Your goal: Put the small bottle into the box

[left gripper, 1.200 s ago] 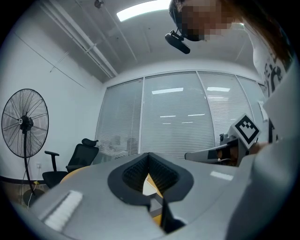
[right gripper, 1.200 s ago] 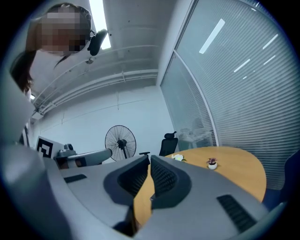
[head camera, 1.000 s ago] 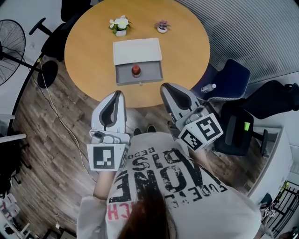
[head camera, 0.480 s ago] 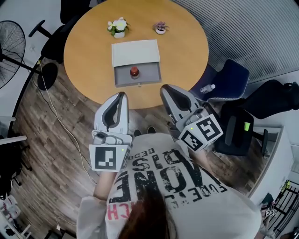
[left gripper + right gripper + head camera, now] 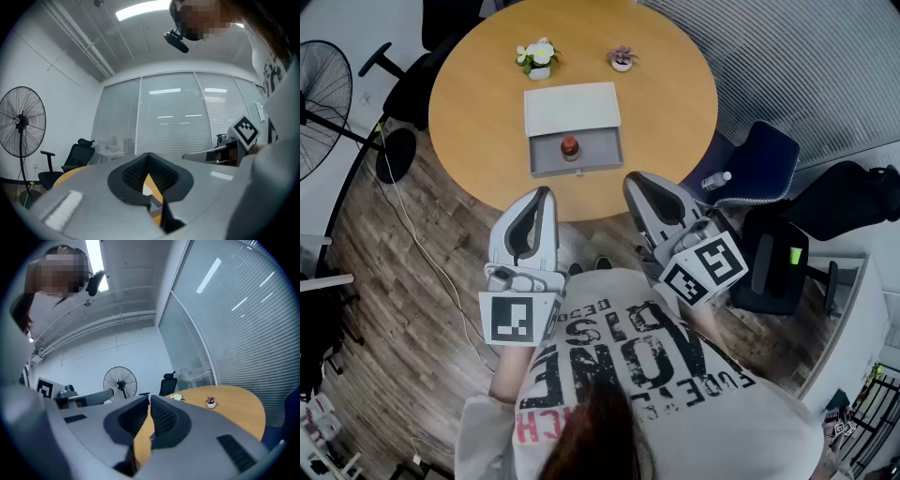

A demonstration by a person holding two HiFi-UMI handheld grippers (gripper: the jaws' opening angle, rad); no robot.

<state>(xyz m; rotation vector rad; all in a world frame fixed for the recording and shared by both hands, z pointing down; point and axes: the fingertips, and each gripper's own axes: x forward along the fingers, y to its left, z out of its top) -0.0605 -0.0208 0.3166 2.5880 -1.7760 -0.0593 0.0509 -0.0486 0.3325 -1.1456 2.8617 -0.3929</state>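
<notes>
A small bottle (image 5: 570, 146) with a red-brown cap stands upright inside the open grey box (image 5: 546, 156), whose white lid lies flat behind it, on the round wooden table (image 5: 675, 103). My left gripper (image 5: 543, 190) and right gripper (image 5: 635, 177) are held side by side at the table's near edge, a little short of the box. Both point level toward the table. In the left gripper view the jaws (image 5: 149, 155) are shut with nothing between them. In the right gripper view the jaws (image 5: 149, 398) meet at the tips, also empty.
Two small potted plants (image 5: 537, 54) (image 5: 622, 58) stand beyond the box. A floor fan (image 5: 319, 94) and black office chairs stand to the left. On the right a blue chair (image 5: 769, 159) carries a water bottle (image 5: 717, 177). A cable runs over the wooden floor.
</notes>
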